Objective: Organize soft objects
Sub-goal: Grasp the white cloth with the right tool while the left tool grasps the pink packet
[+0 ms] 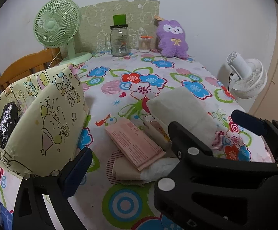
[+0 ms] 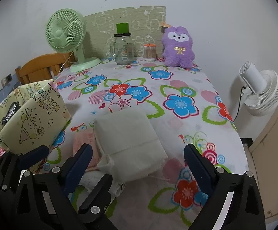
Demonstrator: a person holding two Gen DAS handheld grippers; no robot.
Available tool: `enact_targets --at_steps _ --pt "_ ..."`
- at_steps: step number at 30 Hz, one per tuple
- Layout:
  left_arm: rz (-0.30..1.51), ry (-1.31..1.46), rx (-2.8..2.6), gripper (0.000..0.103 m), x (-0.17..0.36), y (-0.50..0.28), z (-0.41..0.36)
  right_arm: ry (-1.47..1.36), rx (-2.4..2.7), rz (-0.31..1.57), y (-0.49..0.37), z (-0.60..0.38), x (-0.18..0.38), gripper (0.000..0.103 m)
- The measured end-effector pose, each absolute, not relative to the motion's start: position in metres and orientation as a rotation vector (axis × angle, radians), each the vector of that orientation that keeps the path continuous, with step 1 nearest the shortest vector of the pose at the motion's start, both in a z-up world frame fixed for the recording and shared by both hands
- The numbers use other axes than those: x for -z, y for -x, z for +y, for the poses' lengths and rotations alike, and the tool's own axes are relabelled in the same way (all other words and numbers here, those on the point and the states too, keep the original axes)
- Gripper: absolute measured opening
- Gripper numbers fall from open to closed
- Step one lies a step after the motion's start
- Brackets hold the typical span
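Observation:
A pile of soft packets lies on the flowered tablecloth: a white folded packet (image 1: 183,111) (image 2: 129,134) on top, a pink printed packet (image 1: 135,143) (image 2: 83,145) beside it, and more white and beige pads beneath. A yellow cartoon-print box (image 1: 37,115) (image 2: 29,118) stands at the left with a black foil bag (image 1: 6,120) inside. My left gripper (image 1: 127,164) is open, its fingers on either side of the pink packet. My right gripper (image 2: 139,164) is open with the white packet between its fingers. A purple plush toy (image 1: 172,38) (image 2: 178,47) stands at the back.
At the back stand a green desk fan (image 1: 57,26) (image 2: 66,32), a glass jar (image 1: 119,42) (image 2: 124,49), a cotton-swab tub (image 1: 145,44) and a green board. A white floor fan (image 2: 261,92) stands beyond the table's right edge. A wooden chair (image 1: 24,67) is at the left.

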State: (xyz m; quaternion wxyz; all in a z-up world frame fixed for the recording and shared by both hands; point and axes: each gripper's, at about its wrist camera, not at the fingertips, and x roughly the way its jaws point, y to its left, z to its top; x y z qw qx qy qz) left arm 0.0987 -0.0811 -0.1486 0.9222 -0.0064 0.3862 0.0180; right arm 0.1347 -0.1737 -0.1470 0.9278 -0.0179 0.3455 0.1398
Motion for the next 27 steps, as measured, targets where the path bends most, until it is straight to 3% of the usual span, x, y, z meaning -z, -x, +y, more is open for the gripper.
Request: enact_targets --at_steps 4,7,14,18,21,27 --pt "0.817 0.023 -0.042 0.101 0.154 -0.101 -0.082 0.083 -0.303 0.706 -0.141 -0.169 0.15 0.097" --pt "0.827 0.002 -0.044 0.099 0.156 -0.103 -0.085 0.09 -0.336 0.738 -0.148 -0.168 0.155 0.088" --pt "0.833 -0.015 -0.03 0.099 0.158 -0.105 -0.089 0.09 -0.4 0.794 -0.153 -0.168 0.163 0.04" --pt "0.836 -0.018 -0.013 0.099 0.158 -0.107 -0.091 0.084 -0.403 0.796 -0.152 -0.171 0.162 0.025" --pt "0.834 -0.024 -0.01 0.099 0.157 -0.109 -0.094 0.077 -0.381 0.788 -0.151 -0.175 0.16 0.019" --pt "0.841 -0.014 -0.032 0.099 0.155 -0.119 -0.093 0.034 -0.351 0.78 -0.152 -0.185 0.154 0.018"
